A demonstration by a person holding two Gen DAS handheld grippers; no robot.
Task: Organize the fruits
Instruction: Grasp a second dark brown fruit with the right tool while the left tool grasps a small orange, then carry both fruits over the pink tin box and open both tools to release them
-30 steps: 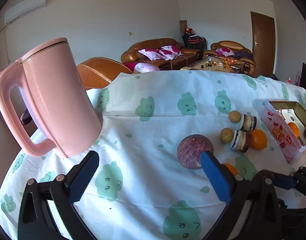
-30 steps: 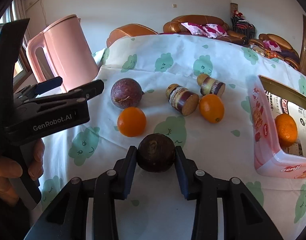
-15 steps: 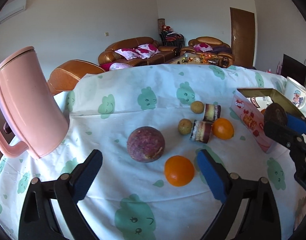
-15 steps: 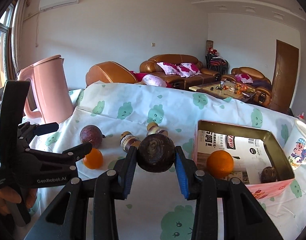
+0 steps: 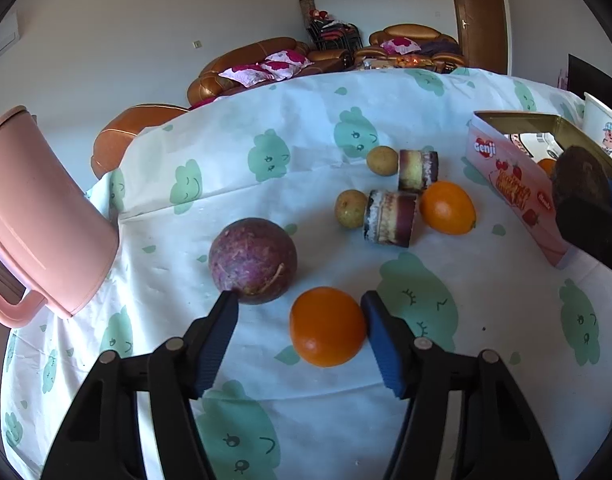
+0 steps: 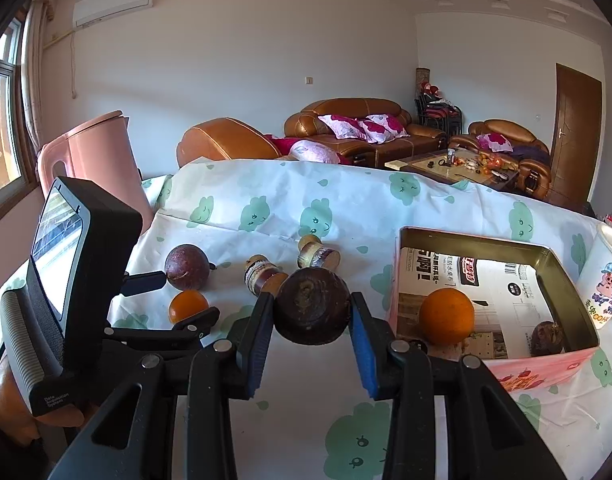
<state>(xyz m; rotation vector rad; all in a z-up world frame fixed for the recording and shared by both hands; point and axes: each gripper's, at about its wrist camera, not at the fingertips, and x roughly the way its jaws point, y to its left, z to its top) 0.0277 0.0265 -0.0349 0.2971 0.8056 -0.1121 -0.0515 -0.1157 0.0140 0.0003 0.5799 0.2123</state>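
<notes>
Light: bright daylight from your left-side glass window [image 6: 1,128] | Shadows: soft | Focus: sharp | Edges: fisheye-bent, black vignette.

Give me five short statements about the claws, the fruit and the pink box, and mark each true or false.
1. The right claw grips a dark brown fruit. True.
2. The left claw is shut on the orange. False: it is open, its fingers either side of the orange.
3. The pink box holds an orange. True.
4. The purple passion fruit lies in the box. False: it sits on the tablecloth.
5. The pink kettle lies tipped over. False: it stands upright.
</notes>
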